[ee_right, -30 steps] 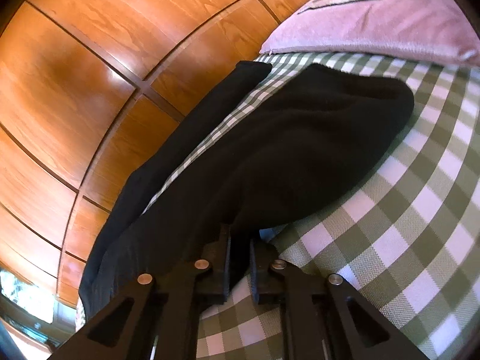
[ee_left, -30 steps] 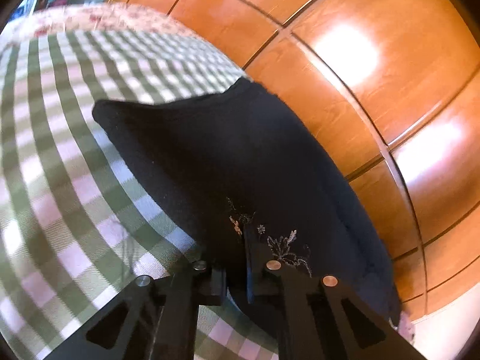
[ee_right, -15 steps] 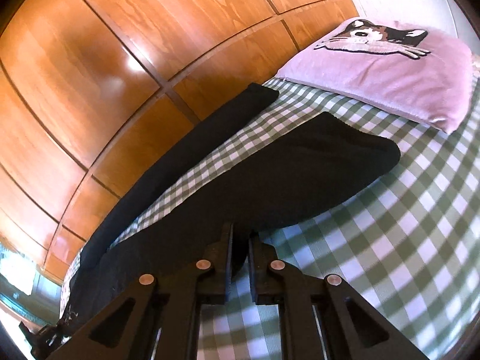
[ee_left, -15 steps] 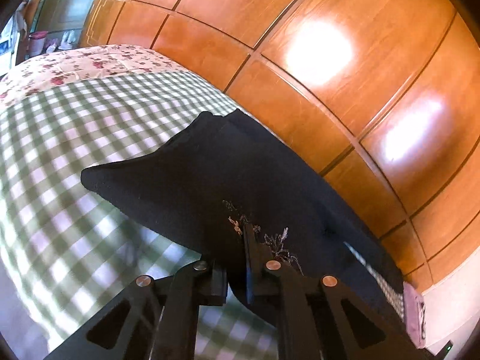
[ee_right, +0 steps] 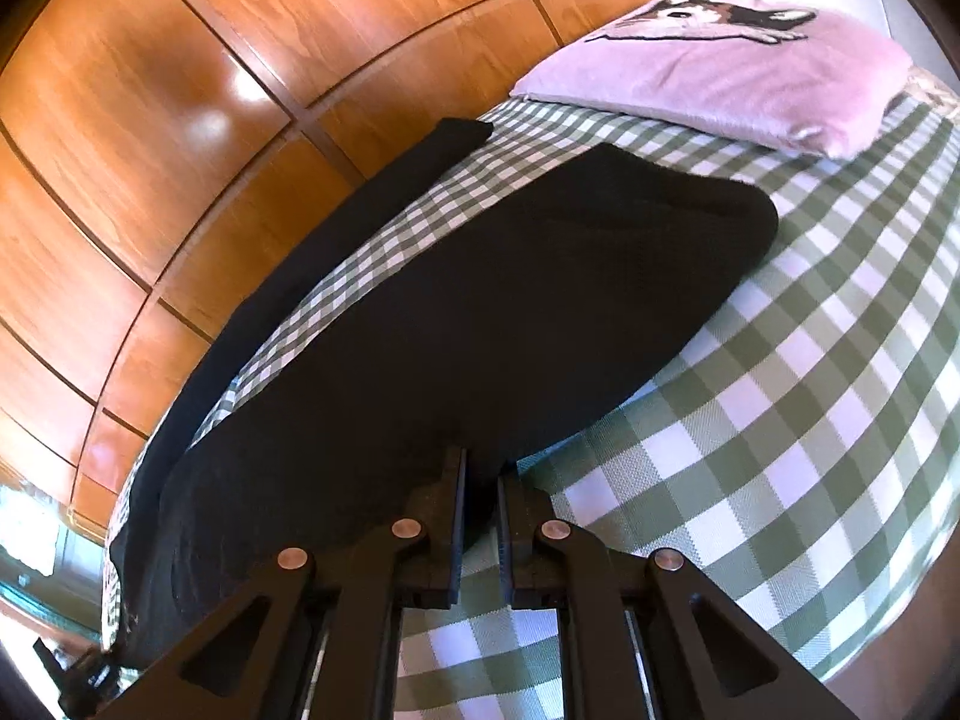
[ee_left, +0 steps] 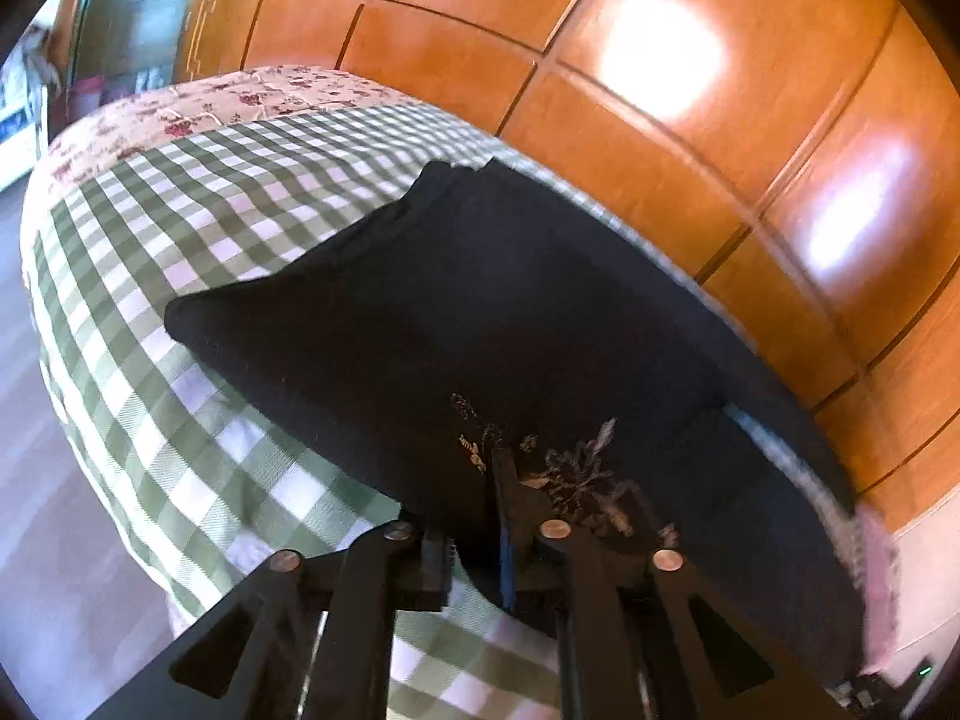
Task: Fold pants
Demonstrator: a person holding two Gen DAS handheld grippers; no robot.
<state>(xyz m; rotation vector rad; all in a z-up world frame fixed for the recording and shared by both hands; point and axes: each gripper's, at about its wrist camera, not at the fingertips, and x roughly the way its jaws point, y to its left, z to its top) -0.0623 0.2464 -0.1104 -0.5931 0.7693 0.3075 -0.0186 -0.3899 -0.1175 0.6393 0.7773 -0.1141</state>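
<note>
Black pants (ee_left: 480, 312) lie on a green-and-white checked bed cover (ee_left: 180, 228); a pale floral embroidery (ee_left: 576, 468) marks the near edge. My left gripper (ee_left: 474, 516) is shut on that near edge by the embroidery and holds it raised off the cover. In the right wrist view the near pant leg (ee_right: 492, 324) is lifted, and the other leg (ee_right: 336, 228) lies along the wooden wall. My right gripper (ee_right: 480, 480) is shut on the near leg's edge.
Glossy orange wooden wall panels (ee_left: 660, 120) run along the far side of the bed. A pink pillow with a cat picture (ee_right: 732, 60) lies at the head. A floral sheet (ee_left: 198, 102) covers the foot end. The bed's near edge drops to the floor (ee_left: 36, 480).
Both grippers have risen and pulled back with the pants' near edge in them, so more of the bed and wall shows. The held fabric hangs higher above the cover.
</note>
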